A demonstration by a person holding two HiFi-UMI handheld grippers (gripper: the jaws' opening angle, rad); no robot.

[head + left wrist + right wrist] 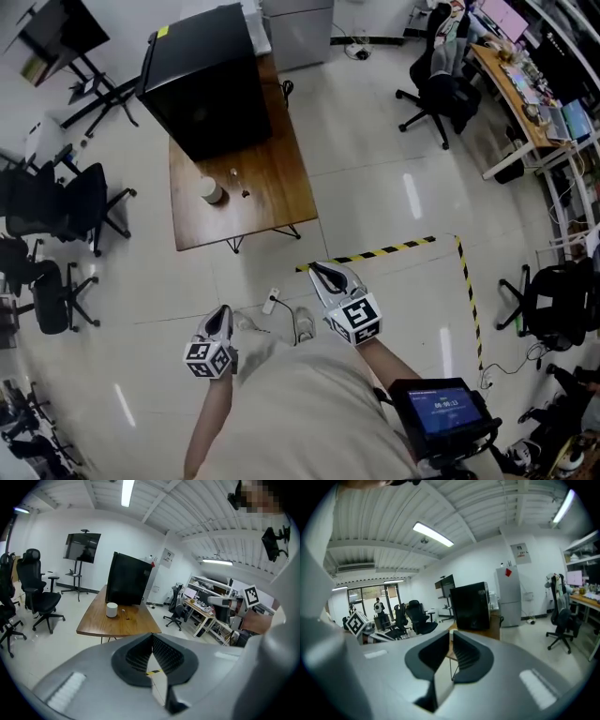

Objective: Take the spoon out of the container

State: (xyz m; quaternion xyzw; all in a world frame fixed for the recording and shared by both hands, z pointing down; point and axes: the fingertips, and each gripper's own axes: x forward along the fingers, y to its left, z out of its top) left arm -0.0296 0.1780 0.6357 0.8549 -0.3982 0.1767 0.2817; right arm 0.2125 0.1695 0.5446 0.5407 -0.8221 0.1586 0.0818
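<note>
A white cylindrical container (212,190) stands on a brown wooden table (272,202) far ahead of me, and it also shows in the left gripper view (111,610). Just right of it a small slim object (241,185) lies on the tabletop, too small to tell whether it is the spoon. Both grippers hang over the floor, well short of the table. My left gripper (221,314) (152,634) is shut with its tips touching and nothing held. My right gripper (323,272) (451,632) is shut too, with nothing between its fingers.
A big black box (202,75) fills the table's far end. Black office chairs (56,202) stand to the left, another (436,89) at the back right by a cluttered desk. Yellow-black tape (375,253) and a power strip (271,301) lie on the floor.
</note>
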